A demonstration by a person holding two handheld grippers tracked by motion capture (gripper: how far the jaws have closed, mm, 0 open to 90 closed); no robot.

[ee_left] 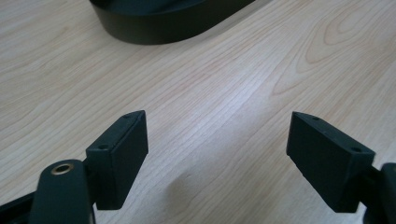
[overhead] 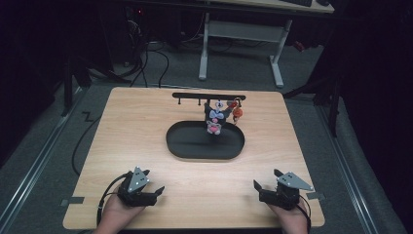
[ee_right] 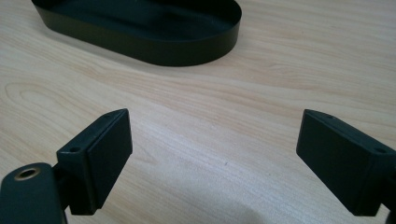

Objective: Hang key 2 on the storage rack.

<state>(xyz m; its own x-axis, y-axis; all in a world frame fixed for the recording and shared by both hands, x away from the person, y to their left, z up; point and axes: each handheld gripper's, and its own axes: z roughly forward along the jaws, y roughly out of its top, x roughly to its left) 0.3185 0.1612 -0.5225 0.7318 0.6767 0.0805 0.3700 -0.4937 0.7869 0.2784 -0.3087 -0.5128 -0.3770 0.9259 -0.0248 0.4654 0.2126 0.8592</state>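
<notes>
Nearest the high view's camera, the left gripper [overhead: 155, 191] and the right gripper [overhead: 259, 186] rest low over the wooden table [overhead: 122, 126], both on the person's side of the black oval tray [overhead: 204, 146] and well apart from it. Each has its jaws spread wide with nothing between them.

The things in play, a cluster of small keychain charms [overhead: 220, 116], hang from the right end of a black hook rack [overhead: 208, 96] just behind the tray, dangling above its far rim.

I judge this a pause between steps: both hands parked, nothing gripped. The next move would call for one gripper, likely the right, to travel past the tray, close on a single charm and lift its loop clear of the hook without dragging its neighbours.

The high view gives rack, charms and both hands. The left gripper view [ee_left: 217, 158] and right gripper view [ee_right: 215, 158] give bare wood between the pads and the tray's wall [ee_right: 187, 51] beyond.
</notes>
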